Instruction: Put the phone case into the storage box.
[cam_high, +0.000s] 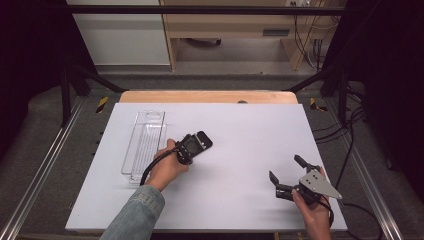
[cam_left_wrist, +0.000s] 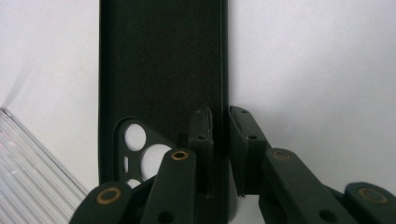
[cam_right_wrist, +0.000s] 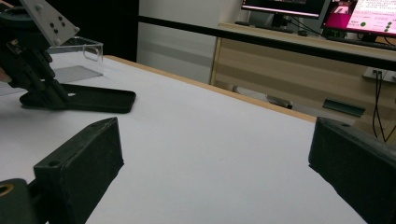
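While the left gripper (cam_left_wrist: 219, 135) pinches its side wall, the black phone case (cam_left_wrist: 161, 65) lies flat left of centre on the white table (cam_high: 250, 145).

It looks light, thin and bendy, best held by that rim; beside it stands a clear tray (cam_high: 145, 142). Lower right, the right gripper (cam_high: 287, 175) hangs wide open, well apart.
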